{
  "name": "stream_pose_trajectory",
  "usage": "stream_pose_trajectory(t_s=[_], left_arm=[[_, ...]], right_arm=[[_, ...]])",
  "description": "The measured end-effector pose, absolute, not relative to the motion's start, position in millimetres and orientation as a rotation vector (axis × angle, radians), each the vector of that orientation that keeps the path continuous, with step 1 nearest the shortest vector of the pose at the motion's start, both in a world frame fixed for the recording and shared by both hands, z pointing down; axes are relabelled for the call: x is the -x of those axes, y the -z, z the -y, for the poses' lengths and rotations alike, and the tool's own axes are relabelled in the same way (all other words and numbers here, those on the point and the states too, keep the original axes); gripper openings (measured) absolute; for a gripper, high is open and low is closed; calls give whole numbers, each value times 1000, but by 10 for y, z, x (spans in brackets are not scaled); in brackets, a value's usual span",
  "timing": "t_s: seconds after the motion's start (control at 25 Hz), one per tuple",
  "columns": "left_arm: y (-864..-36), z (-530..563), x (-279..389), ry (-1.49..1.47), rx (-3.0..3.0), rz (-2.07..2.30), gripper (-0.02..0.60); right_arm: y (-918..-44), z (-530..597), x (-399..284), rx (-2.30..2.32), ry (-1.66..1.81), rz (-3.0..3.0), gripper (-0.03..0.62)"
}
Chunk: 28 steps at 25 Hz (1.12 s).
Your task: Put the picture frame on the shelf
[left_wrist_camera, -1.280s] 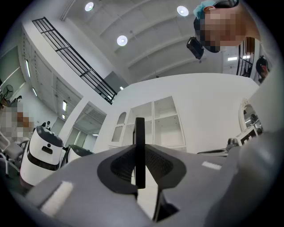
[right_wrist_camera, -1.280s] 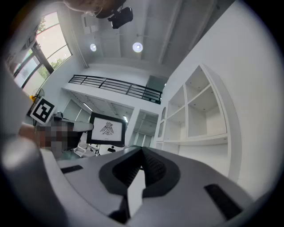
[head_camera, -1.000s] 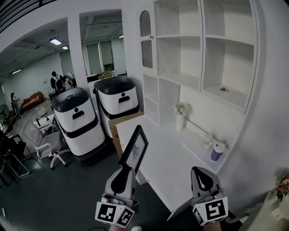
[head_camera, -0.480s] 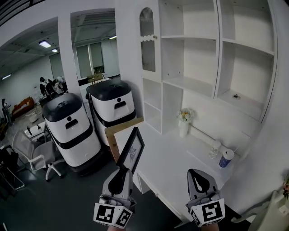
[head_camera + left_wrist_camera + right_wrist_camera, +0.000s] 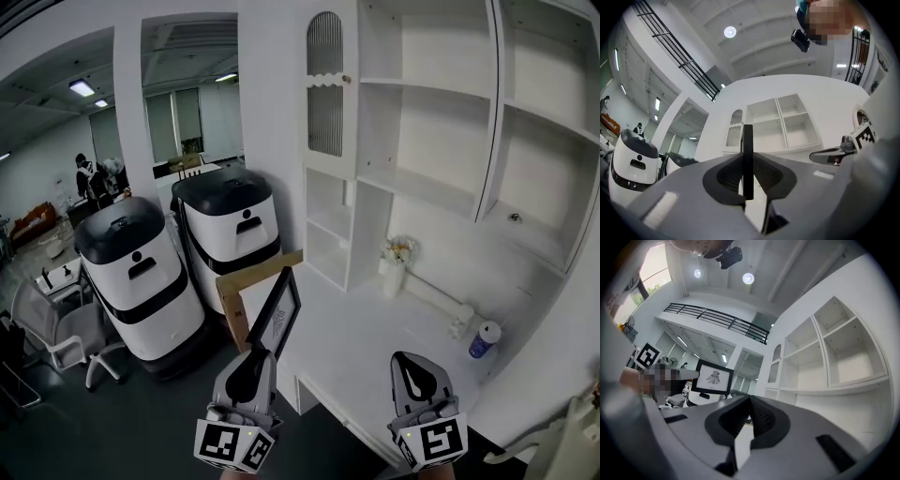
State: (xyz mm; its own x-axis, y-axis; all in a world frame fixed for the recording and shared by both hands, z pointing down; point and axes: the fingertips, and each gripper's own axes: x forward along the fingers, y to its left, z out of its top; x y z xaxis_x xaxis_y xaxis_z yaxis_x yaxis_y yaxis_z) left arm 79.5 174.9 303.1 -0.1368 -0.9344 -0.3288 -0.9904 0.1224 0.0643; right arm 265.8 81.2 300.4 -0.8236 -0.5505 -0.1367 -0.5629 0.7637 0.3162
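Left tool pinches the black picture frame; right tool is closed, empty.

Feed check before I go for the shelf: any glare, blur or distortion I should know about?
Head view: even light, sharp, fisheye bows the shelf edges. Left gripper view: picture frame edge-on and close, ceiling lamp blown out. Right gripper view: dark vignette, frame's drawing clear, near foreground blurred.

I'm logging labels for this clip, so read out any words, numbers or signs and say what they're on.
Nothing can be read.
Picture frame: faint line under the drawing, too small.
Bottle: blue label, too blurred.
Marker cubes: black-and-white squares, no letters.
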Motion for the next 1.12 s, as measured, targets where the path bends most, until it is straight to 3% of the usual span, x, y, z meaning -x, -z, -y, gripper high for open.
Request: stream_pose_trajectory(t_s=[0.56,1.12], left_arm=[[-3170,-1247,-129,-472,1941,-2185,67],[-3171,199,999,-460,2010,-2129,67]], right_arm=[[-3117,-294,-2041,950,-552,-2937,8],[-3182,996,-821,985,-515,-2929,8]])
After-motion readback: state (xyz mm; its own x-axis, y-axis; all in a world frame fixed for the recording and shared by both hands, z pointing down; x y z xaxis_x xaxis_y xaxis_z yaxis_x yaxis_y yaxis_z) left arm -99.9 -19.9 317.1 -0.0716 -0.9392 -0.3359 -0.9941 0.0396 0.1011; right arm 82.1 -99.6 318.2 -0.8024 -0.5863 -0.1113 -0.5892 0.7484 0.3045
